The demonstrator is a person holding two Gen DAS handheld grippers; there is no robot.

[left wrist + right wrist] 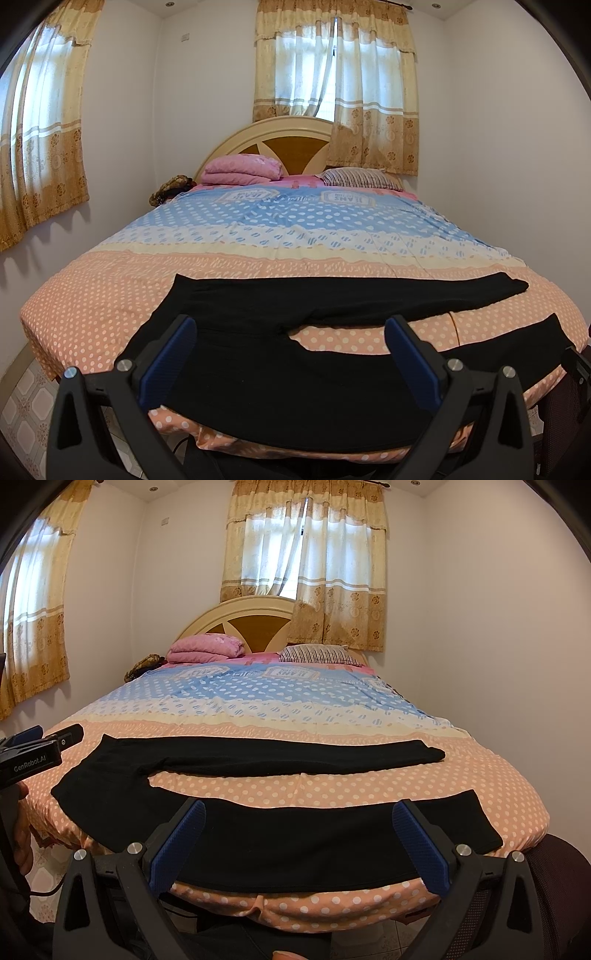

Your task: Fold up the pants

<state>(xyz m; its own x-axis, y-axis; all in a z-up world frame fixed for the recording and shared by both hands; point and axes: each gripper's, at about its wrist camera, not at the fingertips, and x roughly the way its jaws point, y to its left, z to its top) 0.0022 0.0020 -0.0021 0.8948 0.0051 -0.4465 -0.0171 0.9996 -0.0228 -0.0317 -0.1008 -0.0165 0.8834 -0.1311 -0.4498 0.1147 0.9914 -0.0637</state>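
black knit pants lie flat, legs spread, on the dotted bedspread.

The pants lie flat on the bed, at its near end. Seen from the left gripper, the waist part sits between the wide-apart jaws. One leg runs off to the right past the right jaw. The other leg lies behind it, farther up the bed.

Seen from the right gripper, the near leg lies across between its wide-apart jaws. The waist is off to the left.

Far behind the jaws, a folded blanket and a pillow lie side by side, blanket on the left. The headboard stands behind them.
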